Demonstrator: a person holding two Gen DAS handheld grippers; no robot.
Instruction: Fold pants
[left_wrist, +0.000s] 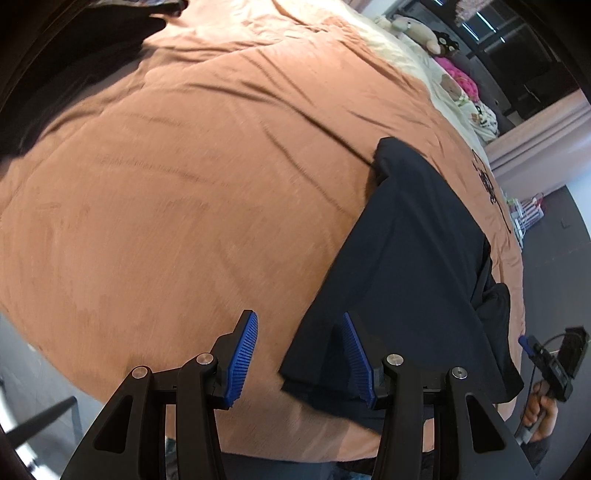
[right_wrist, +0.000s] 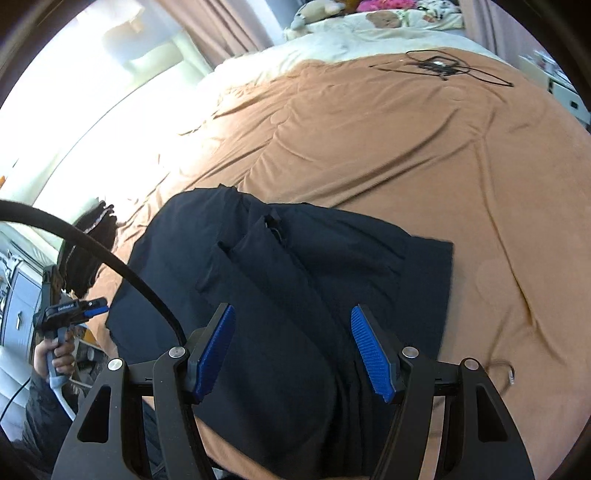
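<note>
Pants, dark navy cloth (right_wrist: 295, 280), folded on orange bedspread (right_wrist: 406, 147). Left gripper (left_wrist: 299, 354), right gripper (right_wrist: 293, 347) hover at 6 o'clock, jaws released, empty.

Pants (right_wrist: 295, 295) plain dark navy. Blanket (left_wrist: 184, 184) plain rust-orange. Gripper pads (right_wrist: 373, 354) ribbed blue, arms black. Curtain (right_wrist: 229, 33) dusty pink.

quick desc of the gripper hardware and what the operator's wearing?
Both alike: the left gripper and right gripper have black linkage arms with silver pivot pins and ribbed blue pads. Each sits on a grey pistol handle with a black camera block on top. A thick black cable runs across the right wrist view. Dark sleeve.
</note>
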